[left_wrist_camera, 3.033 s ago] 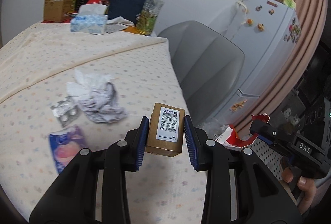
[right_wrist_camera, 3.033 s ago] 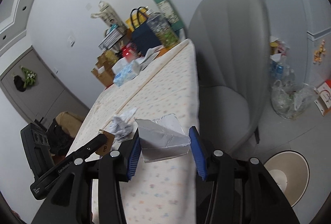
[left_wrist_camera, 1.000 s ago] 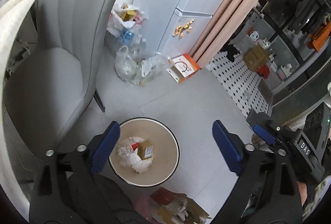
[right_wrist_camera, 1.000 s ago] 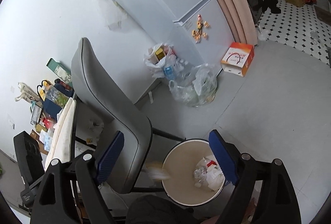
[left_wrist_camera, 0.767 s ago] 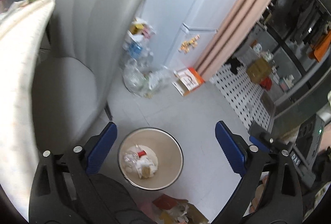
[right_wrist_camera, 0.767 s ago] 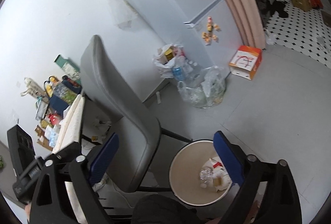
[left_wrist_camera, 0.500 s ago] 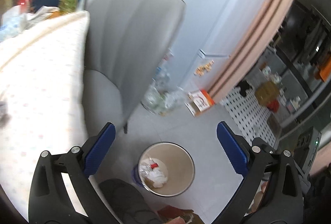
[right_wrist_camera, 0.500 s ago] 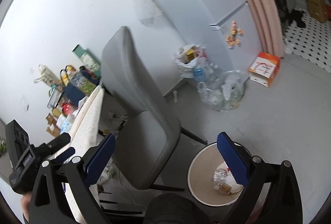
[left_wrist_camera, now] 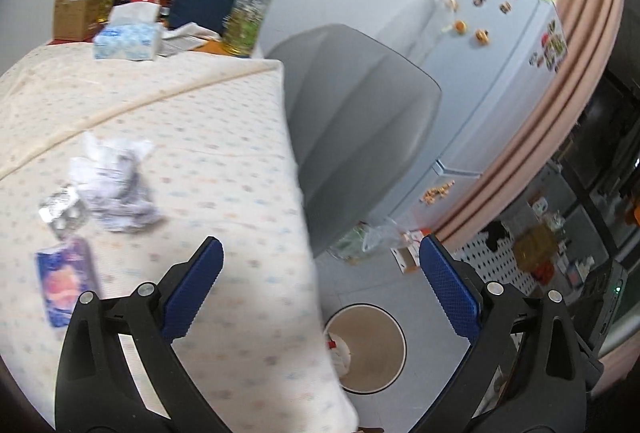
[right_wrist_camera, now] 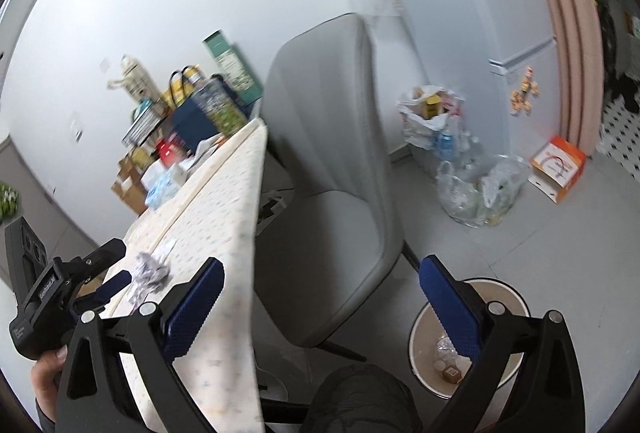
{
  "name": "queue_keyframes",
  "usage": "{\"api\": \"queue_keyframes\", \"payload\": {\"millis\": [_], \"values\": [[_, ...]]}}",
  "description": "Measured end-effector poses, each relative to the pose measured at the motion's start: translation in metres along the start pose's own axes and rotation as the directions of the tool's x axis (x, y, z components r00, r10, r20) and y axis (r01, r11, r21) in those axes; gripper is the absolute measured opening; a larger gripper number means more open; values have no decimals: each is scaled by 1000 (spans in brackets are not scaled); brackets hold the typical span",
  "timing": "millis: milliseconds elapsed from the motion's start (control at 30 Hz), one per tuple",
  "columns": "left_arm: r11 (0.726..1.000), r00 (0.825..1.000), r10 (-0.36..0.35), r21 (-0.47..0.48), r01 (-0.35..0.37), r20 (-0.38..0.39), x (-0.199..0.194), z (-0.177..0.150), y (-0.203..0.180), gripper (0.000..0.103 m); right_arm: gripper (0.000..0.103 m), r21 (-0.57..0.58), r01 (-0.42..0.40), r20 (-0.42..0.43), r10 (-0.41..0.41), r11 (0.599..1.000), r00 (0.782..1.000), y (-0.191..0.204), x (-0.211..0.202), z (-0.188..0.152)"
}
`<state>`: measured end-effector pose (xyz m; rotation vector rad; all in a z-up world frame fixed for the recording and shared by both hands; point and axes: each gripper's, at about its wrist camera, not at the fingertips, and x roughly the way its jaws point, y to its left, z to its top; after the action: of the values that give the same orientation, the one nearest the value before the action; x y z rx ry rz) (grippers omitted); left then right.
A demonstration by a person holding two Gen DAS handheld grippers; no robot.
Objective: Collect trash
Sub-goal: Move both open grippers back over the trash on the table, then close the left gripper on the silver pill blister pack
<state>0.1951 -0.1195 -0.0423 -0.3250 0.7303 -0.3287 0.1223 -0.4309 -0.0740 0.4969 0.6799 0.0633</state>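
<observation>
Both the left gripper (left_wrist_camera: 320, 289) and right gripper (right_wrist_camera: 320, 303) hang empty, fingers wide apart. Crumpled paper (left_wrist_camera: 114, 189), a blister pack (left_wrist_camera: 62, 211) and a blue packet (left_wrist_camera: 66, 281) lie on the table (left_wrist_camera: 240, 153), left of the left fingers. Thin, flat pieces may slip a pinch. The bin (left_wrist_camera: 366, 347) sits low between the fingers.

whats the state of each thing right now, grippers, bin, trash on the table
left gripper: open, empty
right gripper: open, empty
bin: upright on the floor, trash at the bottom
crumpled paper: lying on the table
blister pack: lying by the paper
blue packet: flat on the table
tissue box: tissue sticking out
chair: upright, seat bare
</observation>
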Motion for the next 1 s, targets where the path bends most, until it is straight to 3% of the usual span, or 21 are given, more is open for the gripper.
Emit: {"api": "queue_keyframes", "payload": {"millis": [433, 1000], "values": [[990, 993, 69, -126, -57, 97, -47, 8, 86, 96, 93, -112, -80, -55, 74, 990, 996, 92, 27, -4], [948, 984, 165, -285, -139, 71, -49, -5, 172, 66, 90, -186, -168, -151, 141, 968, 978, 164, 82, -17]]}}
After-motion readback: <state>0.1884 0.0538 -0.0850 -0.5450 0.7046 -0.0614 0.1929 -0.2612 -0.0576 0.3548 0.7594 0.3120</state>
